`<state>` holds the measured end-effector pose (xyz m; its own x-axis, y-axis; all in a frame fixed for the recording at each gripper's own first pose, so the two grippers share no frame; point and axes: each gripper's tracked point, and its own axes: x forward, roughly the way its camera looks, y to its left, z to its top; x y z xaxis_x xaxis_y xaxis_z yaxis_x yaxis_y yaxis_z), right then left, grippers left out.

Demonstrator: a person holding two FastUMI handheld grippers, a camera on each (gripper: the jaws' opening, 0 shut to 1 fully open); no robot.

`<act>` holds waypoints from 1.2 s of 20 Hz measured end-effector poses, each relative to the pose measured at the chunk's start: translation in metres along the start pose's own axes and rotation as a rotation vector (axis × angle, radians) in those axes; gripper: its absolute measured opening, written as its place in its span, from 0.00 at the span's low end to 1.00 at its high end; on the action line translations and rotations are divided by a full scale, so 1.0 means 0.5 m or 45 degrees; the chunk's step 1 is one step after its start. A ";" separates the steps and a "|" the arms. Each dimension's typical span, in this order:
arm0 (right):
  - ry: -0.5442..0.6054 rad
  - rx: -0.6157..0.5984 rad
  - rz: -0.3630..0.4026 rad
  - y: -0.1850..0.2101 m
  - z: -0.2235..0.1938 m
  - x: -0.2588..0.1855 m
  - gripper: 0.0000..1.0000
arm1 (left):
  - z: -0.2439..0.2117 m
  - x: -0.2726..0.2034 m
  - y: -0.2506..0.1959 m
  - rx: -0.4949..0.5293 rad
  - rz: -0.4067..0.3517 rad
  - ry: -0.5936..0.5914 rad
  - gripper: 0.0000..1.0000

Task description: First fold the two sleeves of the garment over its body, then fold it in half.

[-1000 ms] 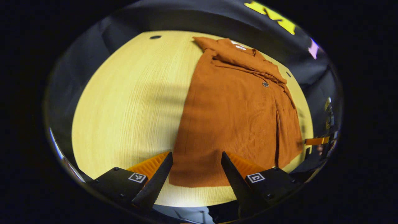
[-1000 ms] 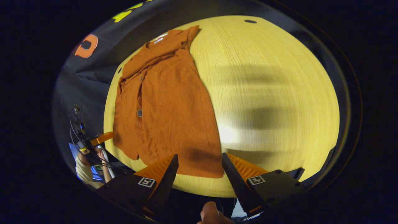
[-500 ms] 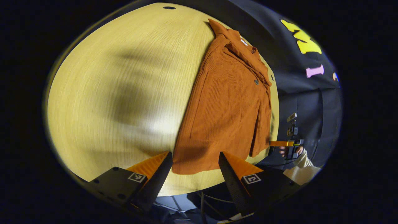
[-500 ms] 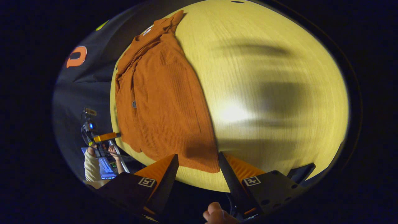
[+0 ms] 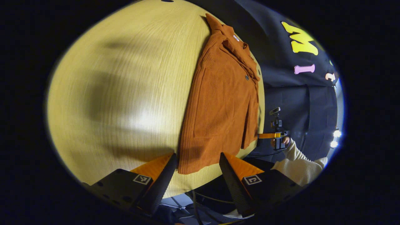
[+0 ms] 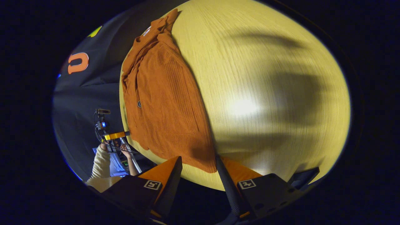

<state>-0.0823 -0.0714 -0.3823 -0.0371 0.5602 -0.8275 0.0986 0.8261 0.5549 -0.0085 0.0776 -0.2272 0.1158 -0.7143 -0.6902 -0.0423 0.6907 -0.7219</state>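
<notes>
An orange ribbed garment (image 5: 218, 103) lies lengthwise on the yellow wooden table (image 5: 118, 78), sleeves laid over its body and collar at the far end. My left gripper (image 5: 197, 156) is open at the near hem, and one hem corner (image 5: 187, 167) shows between its fingers. In the right gripper view the same garment (image 6: 165, 103) runs away from my right gripper (image 6: 198, 159), which is open with the other hem corner (image 6: 204, 164) lying between its fingers. Whether either touches the cloth I cannot tell.
The table's near edge (image 6: 200, 184) runs just under both grippers. Each view shows the other gripper (image 5: 275, 136) (image 6: 114, 136) off the table's side, held by a hand in a cream sleeve (image 5: 297, 168). Cables (image 6: 131, 159) hang below the table edge.
Both views have swung and tilted, so the garment now runs more steeply away. Both grippers sit nearer the hem corners, and the right gripper's fingers have drawn slightly closer together.
</notes>
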 end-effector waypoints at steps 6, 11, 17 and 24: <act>0.030 -0.003 0.021 0.050 0.008 0.033 0.73 | -0.004 0.009 0.012 -0.077 -0.025 -0.049 0.87; 0.019 0.000 -0.009 0.038 0.020 0.048 0.53 | -0.071 0.044 0.032 -0.102 0.042 0.092 0.50; -0.006 0.106 0.000 0.025 0.020 0.049 0.27 | -0.078 0.090 -0.005 -0.201 0.011 0.117 0.11; -0.068 0.004 -0.041 0.032 0.017 0.055 0.06 | -0.082 0.100 -0.021 -0.032 0.289 0.105 0.06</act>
<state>-0.0732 -0.0433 -0.3968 0.0125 0.5291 -0.8485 0.1014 0.8435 0.5275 -0.0431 0.0301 -0.2563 0.0190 -0.5484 -0.8360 -0.0829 0.8324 -0.5479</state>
